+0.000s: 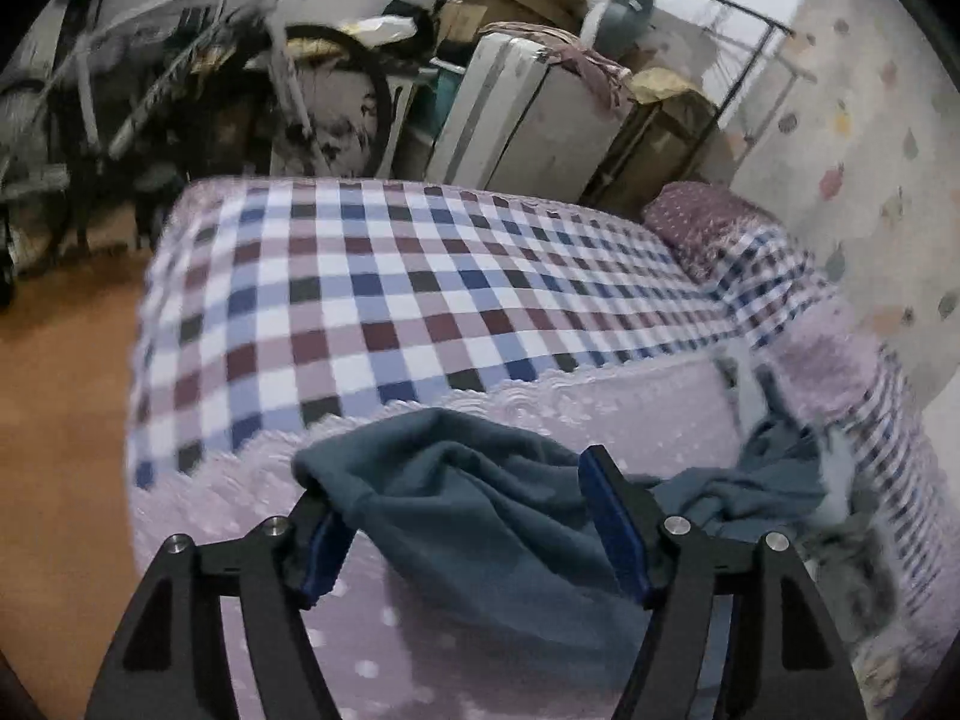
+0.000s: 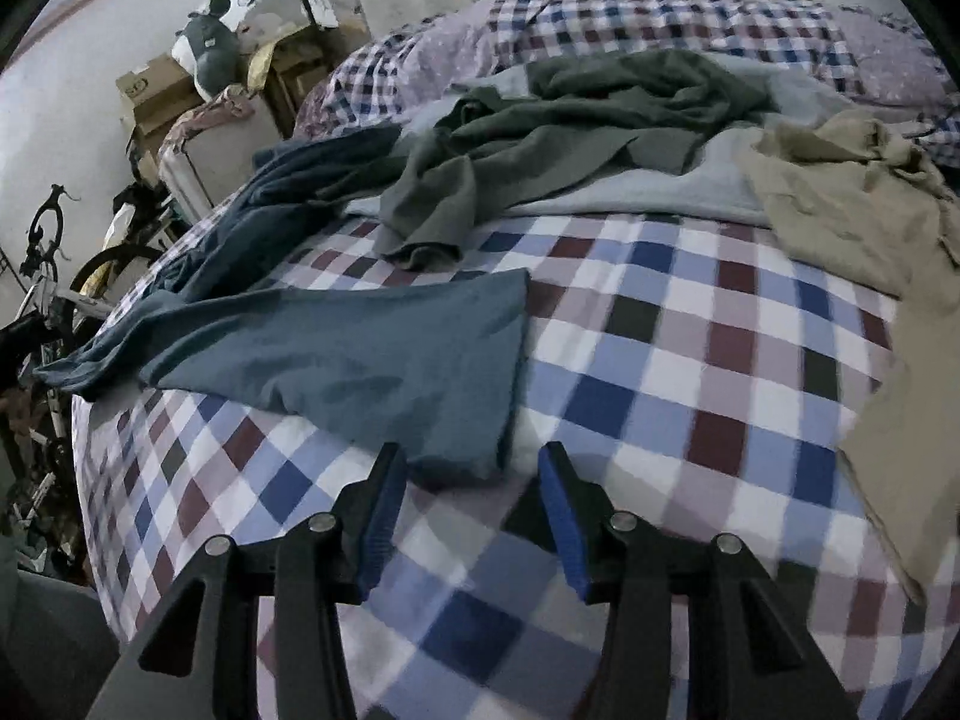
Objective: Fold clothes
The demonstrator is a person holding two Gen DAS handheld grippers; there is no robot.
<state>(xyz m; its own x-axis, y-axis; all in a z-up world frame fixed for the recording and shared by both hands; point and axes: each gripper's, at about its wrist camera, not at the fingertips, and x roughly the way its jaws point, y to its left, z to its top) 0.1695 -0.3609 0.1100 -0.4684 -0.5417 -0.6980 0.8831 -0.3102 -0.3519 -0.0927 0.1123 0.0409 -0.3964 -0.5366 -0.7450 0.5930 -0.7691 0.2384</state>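
Teal garment (image 1: 480,498) bunches between the wide-spread fingers of the left claw (image 1: 474,516); its far corner (image 2: 462,444) lies just ahead of the right claw (image 2: 474,480), likewise spread and empty.

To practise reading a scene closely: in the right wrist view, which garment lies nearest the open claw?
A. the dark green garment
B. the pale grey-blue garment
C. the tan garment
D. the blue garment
D: the blue garment lies flat on the checked bedspread with its corner just ahead of the right claw, while the dark green garment and the tan garment lie farther away.
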